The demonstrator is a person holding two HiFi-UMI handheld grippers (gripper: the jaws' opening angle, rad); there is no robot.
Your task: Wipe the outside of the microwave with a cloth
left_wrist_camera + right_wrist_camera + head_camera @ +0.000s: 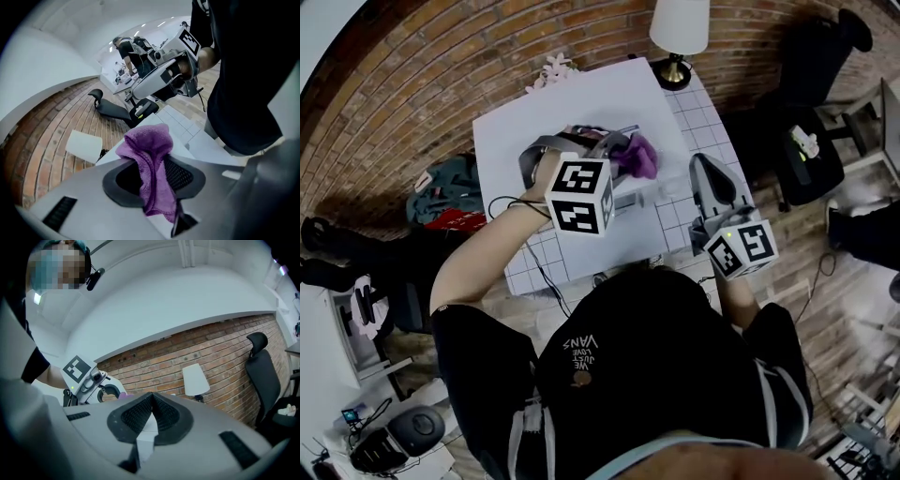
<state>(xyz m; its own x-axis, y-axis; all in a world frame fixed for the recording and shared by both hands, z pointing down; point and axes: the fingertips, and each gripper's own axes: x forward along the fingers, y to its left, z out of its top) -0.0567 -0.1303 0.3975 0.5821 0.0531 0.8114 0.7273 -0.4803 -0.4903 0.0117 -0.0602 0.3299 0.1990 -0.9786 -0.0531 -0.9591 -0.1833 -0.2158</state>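
The left claw (151, 165) is clamped on a purple cloth (149, 143). The cloth is bunched between its two dark pads, with a fold rising above the tips and a tail hanging below them. In the head view this claw reaches over the top of the white microwave (572, 103), and the cloth lies against the microwave's right side. A marker cube (579, 197) sits on the back of the claw, above the person's left hand.

The right claw (151, 399) is closed with nothing in it. Its ribbed pads meet at the tips, and only a white surface shows through the gap lower down. It is held beside the microwave over the right part of the tiled tabletop (705, 127), close to the near edge and apart from the cloth.

The microwave covers most of the left and middle of the tabletop. A lamp (679, 28) with a white shade stands at the far right corner. A black cable (546, 274) runs over the near edge.

A brick wall (225, 345) lies behind the tabletop, and a black office chair (261, 373) stands off to the right. The person wears a black shirt (656, 366).
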